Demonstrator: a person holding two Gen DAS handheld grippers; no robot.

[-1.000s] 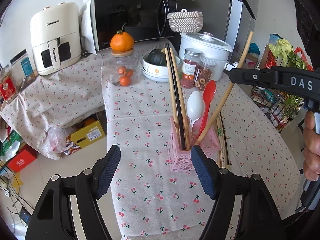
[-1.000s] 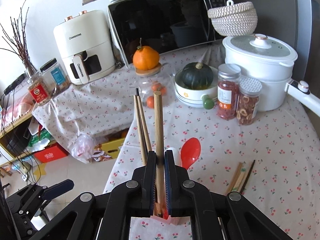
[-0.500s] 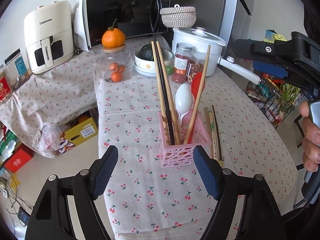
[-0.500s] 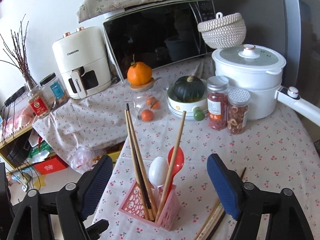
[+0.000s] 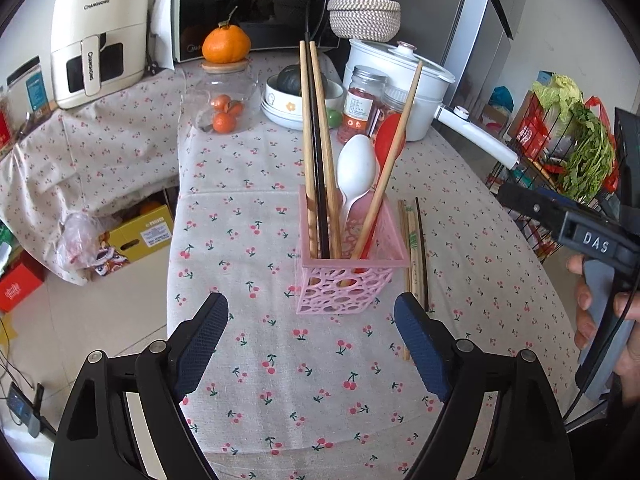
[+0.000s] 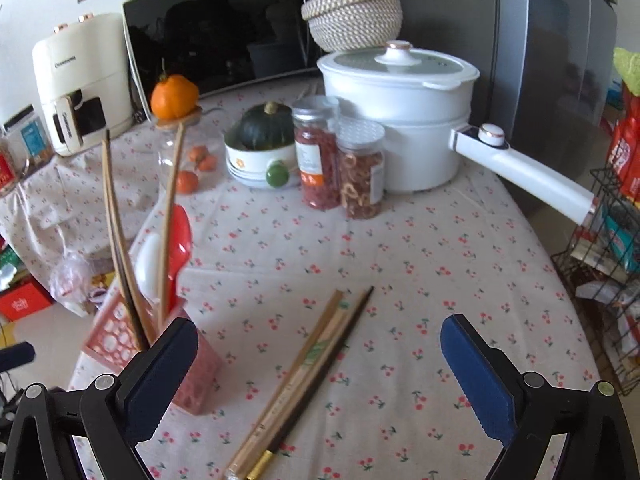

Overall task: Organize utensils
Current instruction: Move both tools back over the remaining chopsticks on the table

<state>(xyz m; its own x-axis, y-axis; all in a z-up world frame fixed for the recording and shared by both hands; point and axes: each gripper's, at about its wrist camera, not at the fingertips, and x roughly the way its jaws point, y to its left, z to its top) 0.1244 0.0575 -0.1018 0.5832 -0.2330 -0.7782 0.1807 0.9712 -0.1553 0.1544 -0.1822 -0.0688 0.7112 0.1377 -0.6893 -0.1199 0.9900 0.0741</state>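
A pink perforated utensil holder [image 5: 352, 268] stands on the cherry-print tablecloth. It holds several chopsticks [image 5: 316, 148], a white spoon [image 5: 356, 168] and a red spoon [image 5: 390, 136]. Loose chopsticks [image 5: 414, 248] lie on the cloth right of the holder, and show in the right wrist view [image 6: 312, 368]. My left gripper [image 5: 312, 348] is open and empty, just in front of the holder. My right gripper [image 6: 320, 376] is open and empty, above the loose chopsticks, with the holder [image 6: 120, 336] at its left.
At the back stand a glass jar [image 5: 224, 100] with an orange on top, a bowl with a squash [image 6: 264, 152], two spice jars [image 6: 340, 160], a white pot [image 6: 400, 108] with a long handle, a microwave [image 5: 256, 4] and an air fryer [image 5: 96, 36]. A wire rack [image 5: 560, 152] stands right of the table.
My right gripper let go of a chopstick into the holder, opened, and swung right over the loose chopsticks. My left gripper stayed open and drew back slightly.
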